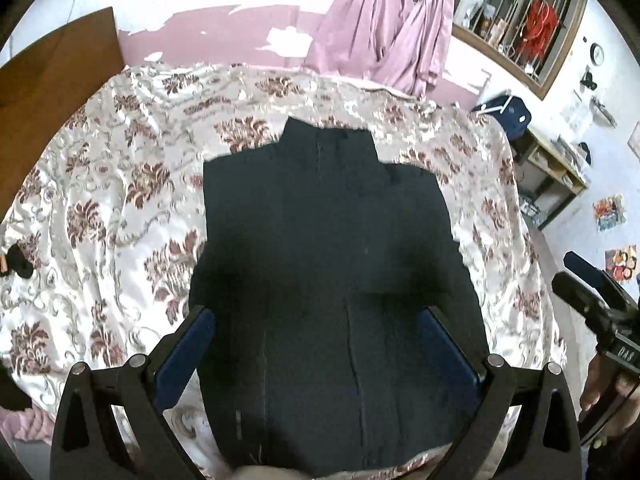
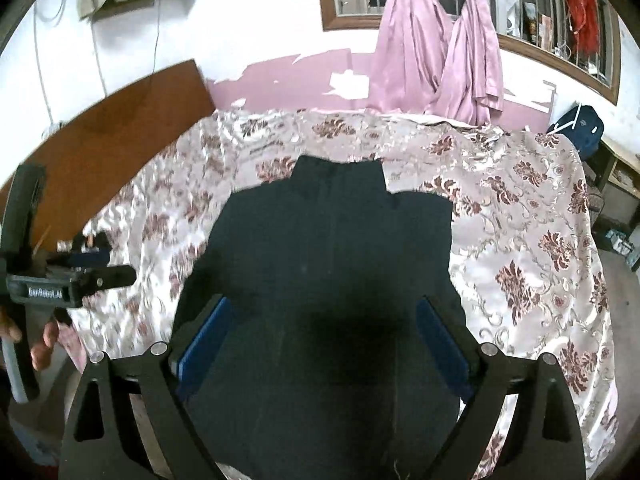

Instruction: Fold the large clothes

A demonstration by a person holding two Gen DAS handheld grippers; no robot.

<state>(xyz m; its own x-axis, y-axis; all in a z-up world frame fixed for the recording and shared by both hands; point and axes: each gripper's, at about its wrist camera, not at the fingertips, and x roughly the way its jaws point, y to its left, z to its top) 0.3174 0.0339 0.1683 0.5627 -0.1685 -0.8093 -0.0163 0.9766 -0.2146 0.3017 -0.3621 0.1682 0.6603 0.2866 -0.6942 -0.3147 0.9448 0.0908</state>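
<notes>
A dark navy garment [image 1: 328, 248] with a high collar lies flat on the floral bedspread [image 1: 120, 200], collar away from me, its sides folded in to a narrow shape. My left gripper [image 1: 318, 320] is open above its lower part, blue pads [image 1: 188, 354] wide apart, holding nothing. In the right wrist view the same garment [image 2: 328, 264] lies under my right gripper [image 2: 322, 312], which is open and empty too. The left gripper shows at the left edge [image 2: 72, 276] of that view. The right gripper shows at the right edge [image 1: 592, 300] of the left wrist view.
The bed fills most of both views. A brown headboard [image 2: 112, 128] stands at the left. Pink curtains [image 2: 436, 48] hang at the barred window behind. A small black object [image 1: 18, 260] lies on the bedspread at the left. A shelf and a blue bag [image 1: 516, 116] stand at the right.
</notes>
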